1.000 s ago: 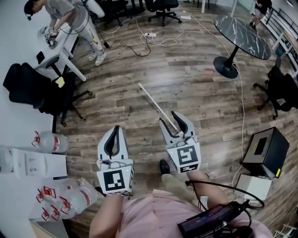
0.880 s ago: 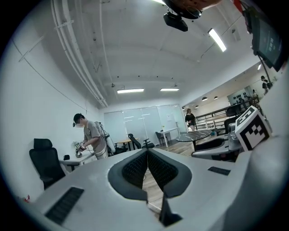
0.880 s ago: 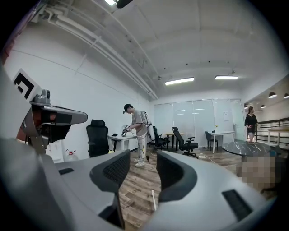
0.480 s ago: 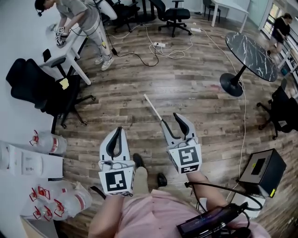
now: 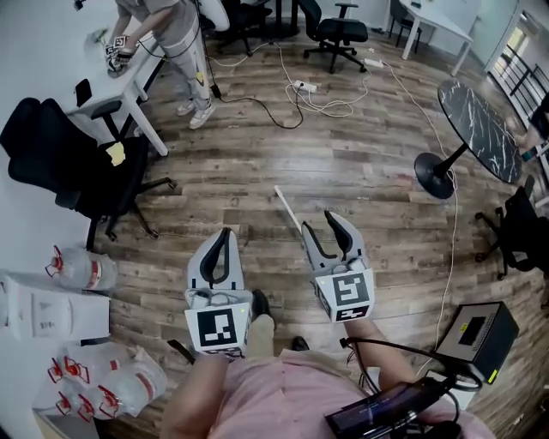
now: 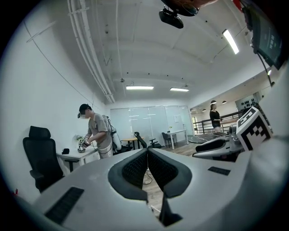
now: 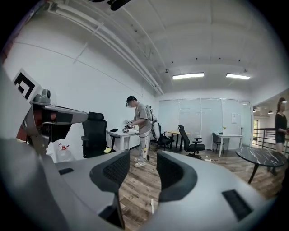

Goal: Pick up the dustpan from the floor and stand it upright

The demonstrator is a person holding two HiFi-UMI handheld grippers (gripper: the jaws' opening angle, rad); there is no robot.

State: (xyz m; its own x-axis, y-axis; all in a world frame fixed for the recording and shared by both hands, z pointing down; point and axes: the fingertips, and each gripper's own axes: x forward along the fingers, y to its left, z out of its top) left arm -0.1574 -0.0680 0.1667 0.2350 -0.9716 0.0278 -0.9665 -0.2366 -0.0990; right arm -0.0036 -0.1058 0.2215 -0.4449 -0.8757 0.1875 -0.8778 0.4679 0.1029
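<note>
The left gripper (image 5: 226, 233) is held low over the wood floor (image 5: 343, 163). In the left gripper view its jaws are pressed together at the tips, with nothing between them (image 6: 147, 153). The right gripper (image 5: 316, 221) is just beside it. Its jaws stand apart and empty, and the right gripper view shows only floorboards through the gap (image 7: 142, 171).

Only the thin white handle (image 5: 287, 208) of the dustpan shows. It lies flat on the floor and runs on a slant away from the person. Its near end passes under the right gripper's left jaw in the head view, and the pan end cannot be seen. In the right gripper view a short white piece of it lies on the boards low between the jaws (image 7: 152, 206), not touched by either jaw.

A dark shoe (image 5: 260, 302) of the person shows between the two grippers. Off to the left are a black office chair (image 5: 60, 159) and a white bench (image 5: 129, 81), where another person (image 5: 171, 26) stands bent over it. White cables (image 5: 322, 99) trail across the floor beyond. A round black marble-topped table (image 5: 480, 120) stands to the right, and a black box (image 5: 476, 330) sits near the right edge. Large water bottles (image 5: 77, 267) lie at the left.
</note>
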